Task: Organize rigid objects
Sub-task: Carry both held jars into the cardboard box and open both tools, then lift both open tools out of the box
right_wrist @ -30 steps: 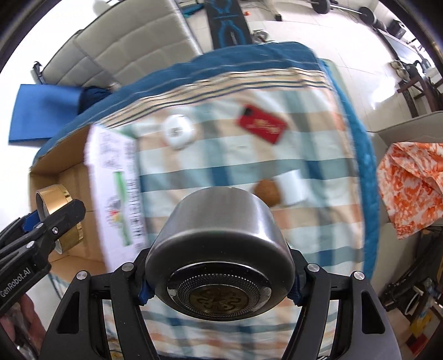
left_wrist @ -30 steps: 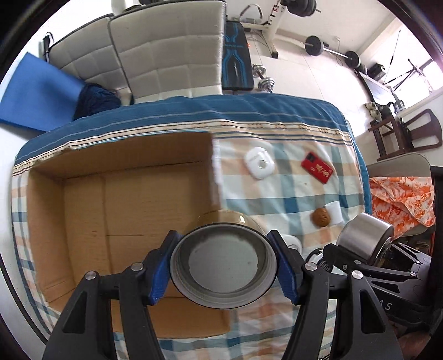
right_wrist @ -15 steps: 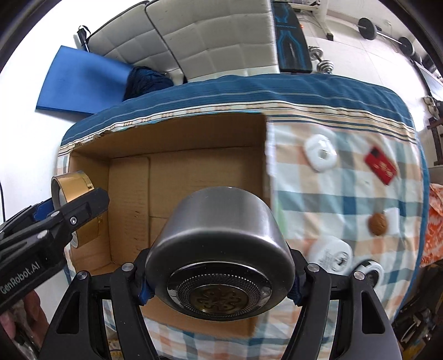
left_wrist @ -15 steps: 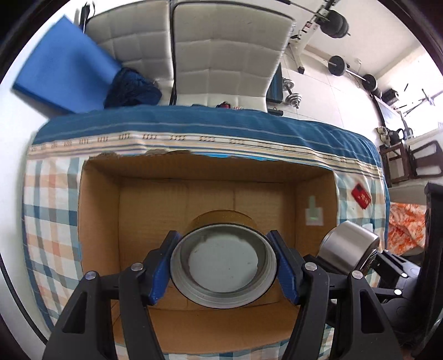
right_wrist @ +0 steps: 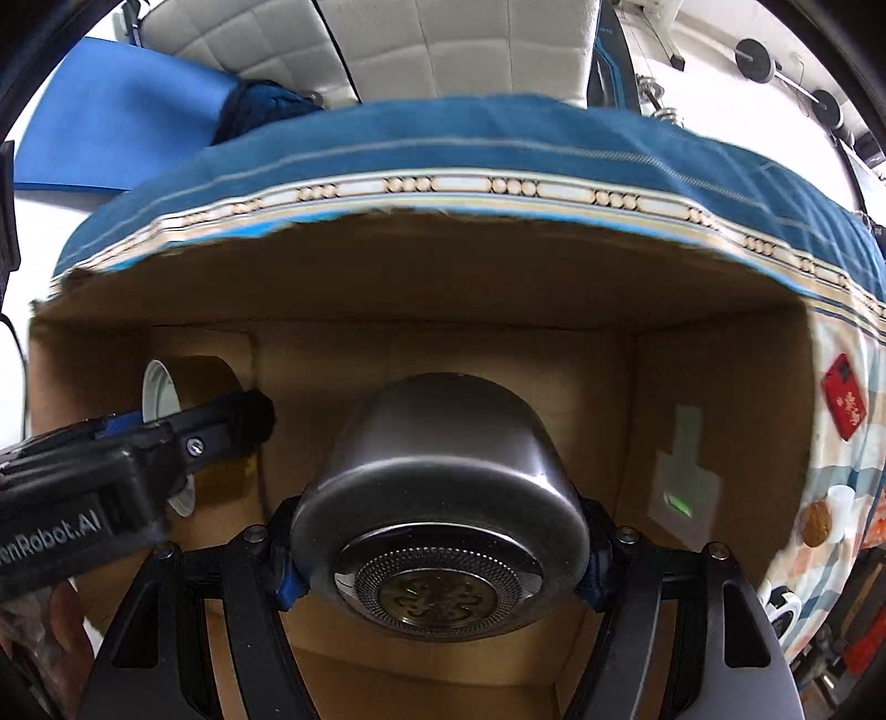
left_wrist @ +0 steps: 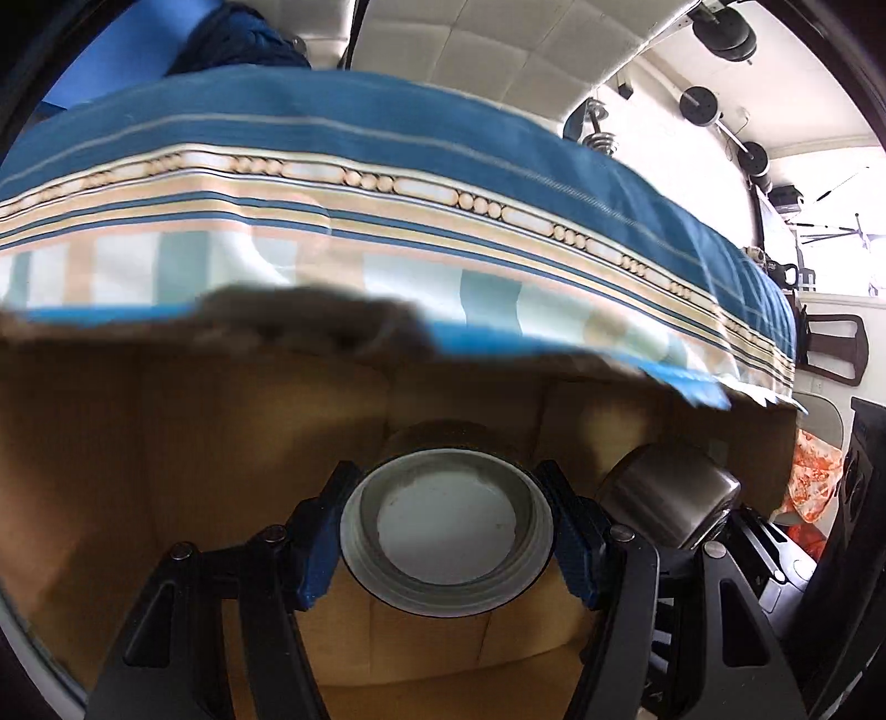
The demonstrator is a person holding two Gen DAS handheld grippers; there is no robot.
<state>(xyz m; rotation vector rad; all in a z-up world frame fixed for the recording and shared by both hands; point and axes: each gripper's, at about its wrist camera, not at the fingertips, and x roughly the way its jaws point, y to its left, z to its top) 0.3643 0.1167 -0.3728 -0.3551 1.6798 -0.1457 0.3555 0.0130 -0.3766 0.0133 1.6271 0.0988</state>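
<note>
My left gripper (left_wrist: 447, 545) is shut on a round gold tin (left_wrist: 447, 520), whose grey-white open face looks back at the camera. It hangs inside the open cardboard box (left_wrist: 166, 443), low between the walls. My right gripper (right_wrist: 437, 559) is shut on a steel canister (right_wrist: 437, 476) with a mesh disc on its near end, also down inside the box (right_wrist: 498, 288). In the right wrist view the gold tin (right_wrist: 194, 382) and a left finger (right_wrist: 232, 423) show at the left. The steel canister (left_wrist: 664, 498) appears to the right of the tin in the left wrist view.
The box stands on a checked cloth with a blue striped border (right_wrist: 498, 149). To its right lie a red packet (right_wrist: 844, 396), a brown round item (right_wrist: 817, 523) and a white round object (right_wrist: 778, 603). White cushioned chairs (right_wrist: 443, 50) stand behind the table.
Both grippers have carried their loads leftward and down, from above the cloth to inside the box. The box walls now fill both views.
</note>
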